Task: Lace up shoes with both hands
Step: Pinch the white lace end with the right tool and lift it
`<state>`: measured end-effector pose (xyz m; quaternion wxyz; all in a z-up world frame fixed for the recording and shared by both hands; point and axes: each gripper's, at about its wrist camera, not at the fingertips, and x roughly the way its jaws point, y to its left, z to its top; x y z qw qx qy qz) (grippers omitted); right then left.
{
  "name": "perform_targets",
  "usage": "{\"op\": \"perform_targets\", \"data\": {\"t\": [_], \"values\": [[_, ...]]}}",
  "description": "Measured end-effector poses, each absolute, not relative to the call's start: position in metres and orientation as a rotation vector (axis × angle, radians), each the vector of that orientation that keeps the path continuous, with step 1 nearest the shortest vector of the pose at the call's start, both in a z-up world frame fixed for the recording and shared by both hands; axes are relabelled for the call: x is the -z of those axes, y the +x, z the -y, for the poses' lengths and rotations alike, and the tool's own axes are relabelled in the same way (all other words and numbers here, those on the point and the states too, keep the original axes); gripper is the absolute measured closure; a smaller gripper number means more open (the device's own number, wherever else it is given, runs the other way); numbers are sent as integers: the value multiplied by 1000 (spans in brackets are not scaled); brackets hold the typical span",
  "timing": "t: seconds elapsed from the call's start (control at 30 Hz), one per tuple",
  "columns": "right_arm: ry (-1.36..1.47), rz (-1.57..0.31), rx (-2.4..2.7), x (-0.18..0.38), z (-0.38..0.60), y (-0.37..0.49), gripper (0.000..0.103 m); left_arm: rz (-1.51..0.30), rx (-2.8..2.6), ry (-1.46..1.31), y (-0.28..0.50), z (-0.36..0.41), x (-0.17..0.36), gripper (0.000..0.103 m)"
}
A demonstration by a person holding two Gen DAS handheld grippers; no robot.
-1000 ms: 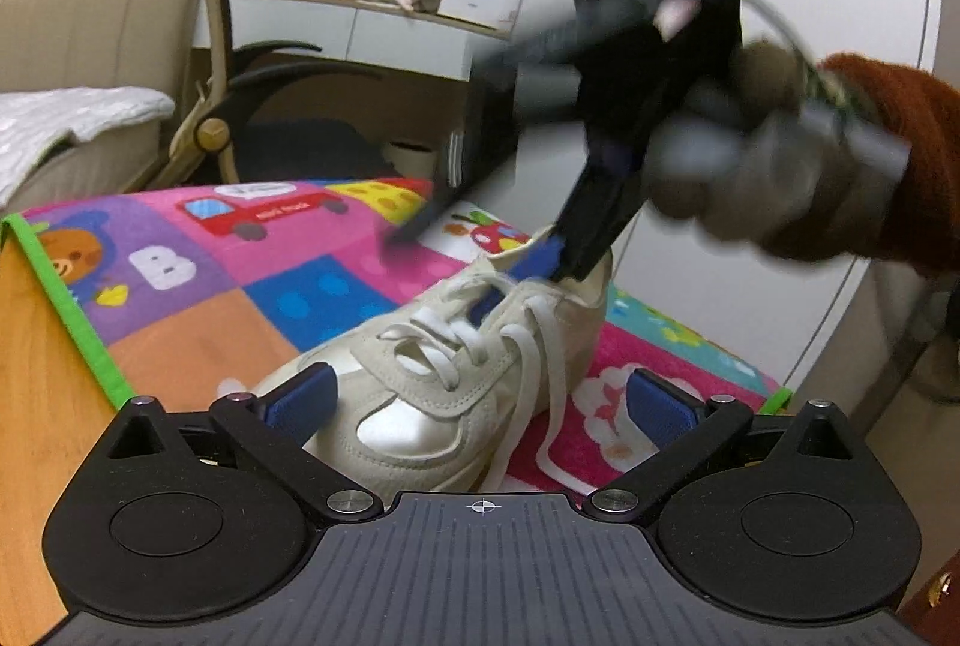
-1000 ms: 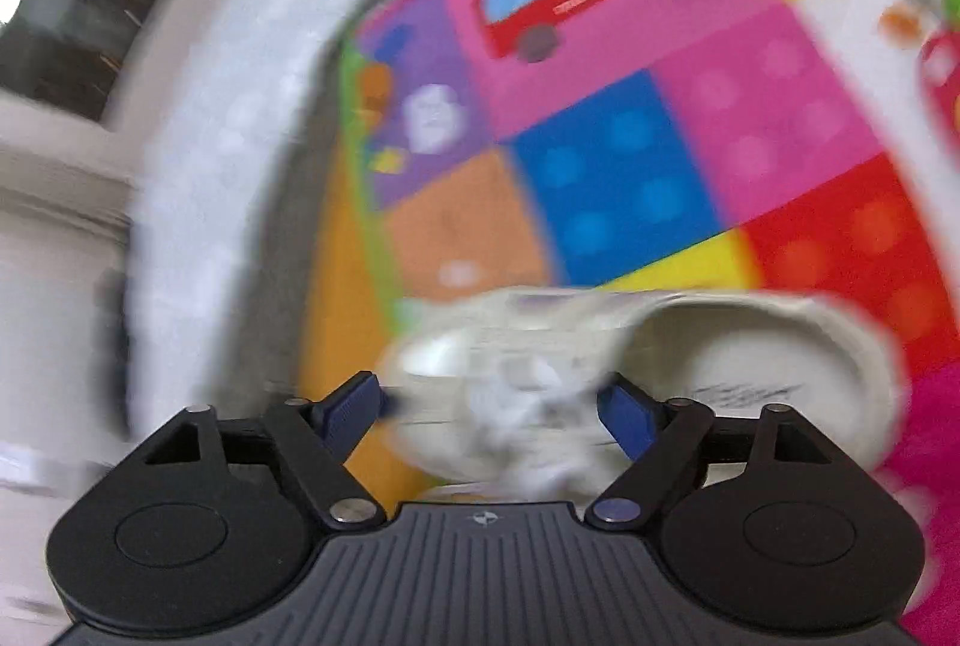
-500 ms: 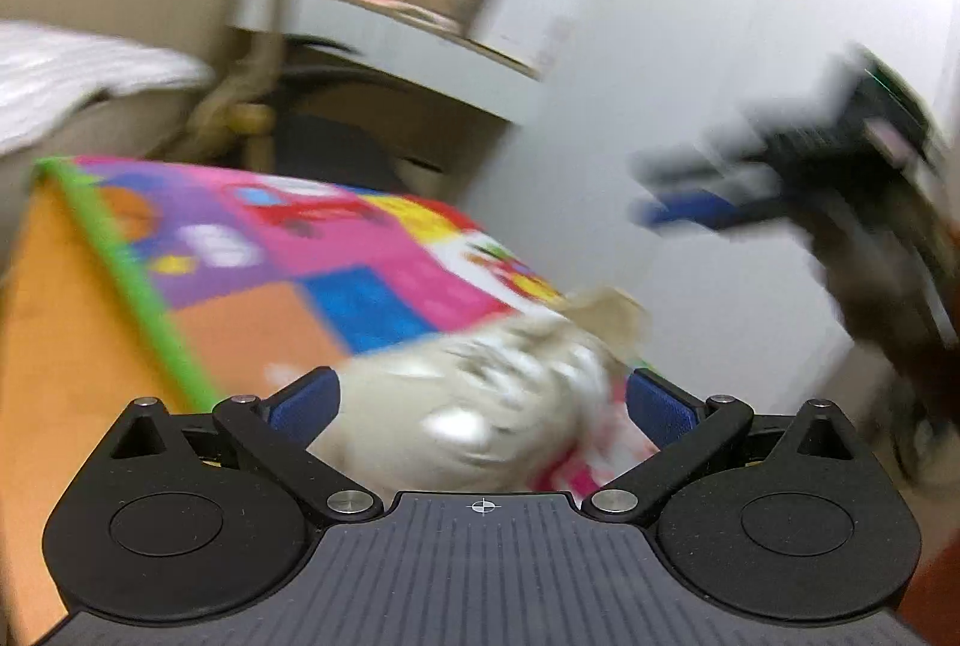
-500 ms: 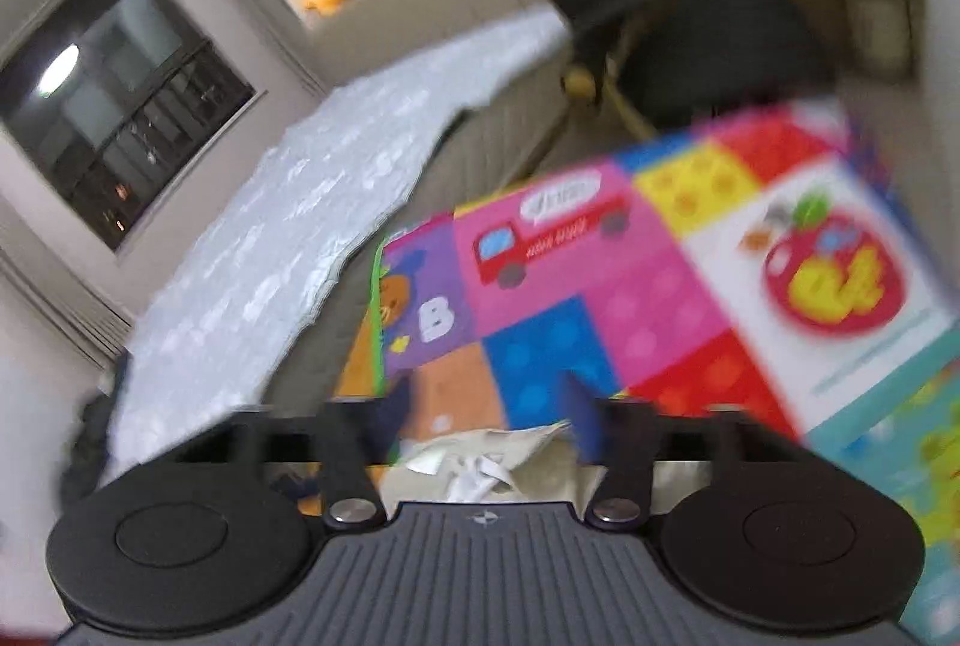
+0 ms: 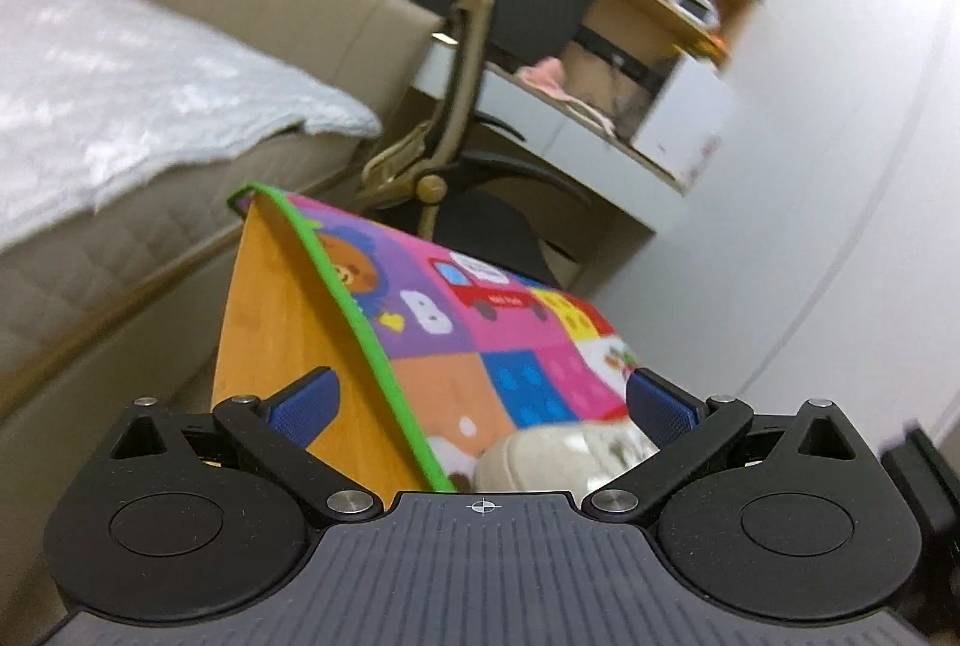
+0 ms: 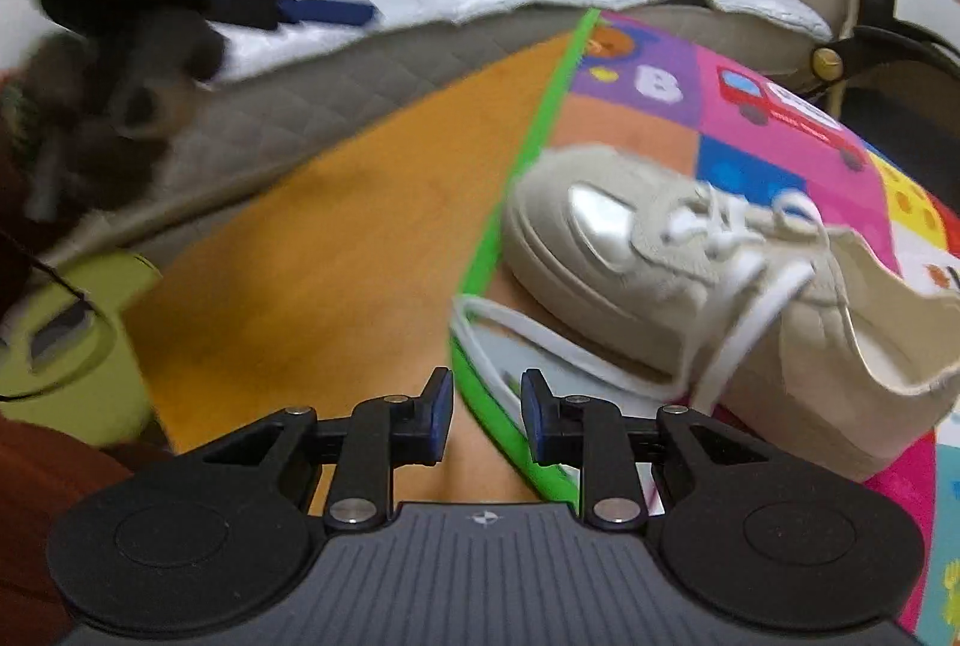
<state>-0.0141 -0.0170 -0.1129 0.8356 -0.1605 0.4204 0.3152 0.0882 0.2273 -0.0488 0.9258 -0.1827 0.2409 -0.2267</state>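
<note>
Right wrist view: right gripper (image 6: pixel 480 409) jaws closing, now narrow with a gap; nothing pinched, only the play mat (image 6: pixel 750 118) green edge shows between them.
Change: a second ago these jaws were wide around the sneaker (image 6: pixel 690 280); now the sneaker sits up and right of them, apart.
Lace: loose white lace (image 6: pixel 540 340) trails just ahead of the right jaw, untouched.
Left gripper (image 5: pixel 480 409): jaws spread, empty; sneaker toe low, near the right jaw.
Meaning: probably regrouping for a lace end; lacing unfinished.
Surface: mat over orange floor (image 6: pixel 336 250).
Room: bed (image 5: pixel 120 94), office chair (image 5: pixel 456 154), shelves behind.
</note>
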Motion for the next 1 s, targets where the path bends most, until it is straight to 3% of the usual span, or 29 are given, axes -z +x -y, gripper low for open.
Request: {"op": "perform_targets", "data": {"t": [0.1, 0.17, 0.5, 0.57, 0.6, 0.63, 0.7, 0.73, 0.83, 1.0], "values": [[-300, -921, -632, 126, 27, -13, 79, -532, 512, -214, 80, -204, 50, 0], [-262, -912, -618, 125, 32, -16, 101, -553, 549, -90, 75, -183, 51, 0], [-26, -912, -609, 61, 91, -24, 102, -322, 825, 829, 15, -50, 81, 3], [9, -921, -611, 58, 99, -26, 102, -228, 853, 964, 6, -34, 88, 20], [19, -922, -612, 57, 101, -28, 102, -210, 857, 1000, 6, -29, 89, 42], [28, -922, -613, 57, 104, -29, 102, -194, 860, 1033, 6, -24, 91, 53], [35, -914, -610, 62, 103, -18, 102, -201, 856, 1003, 13, -21, 89, 91], [39, -902, -602, 62, 104, -15, 102, -222, 853, 942, 19, -22, 83, 99], [85, -814, -567, 54, 116, -3, 102, -346, 850, 592, 48, -41, 50, 99], [378, -562, -489, 35, 155, -1, 100, -494, 808, -342, 105, -119, 17, 100]]}}
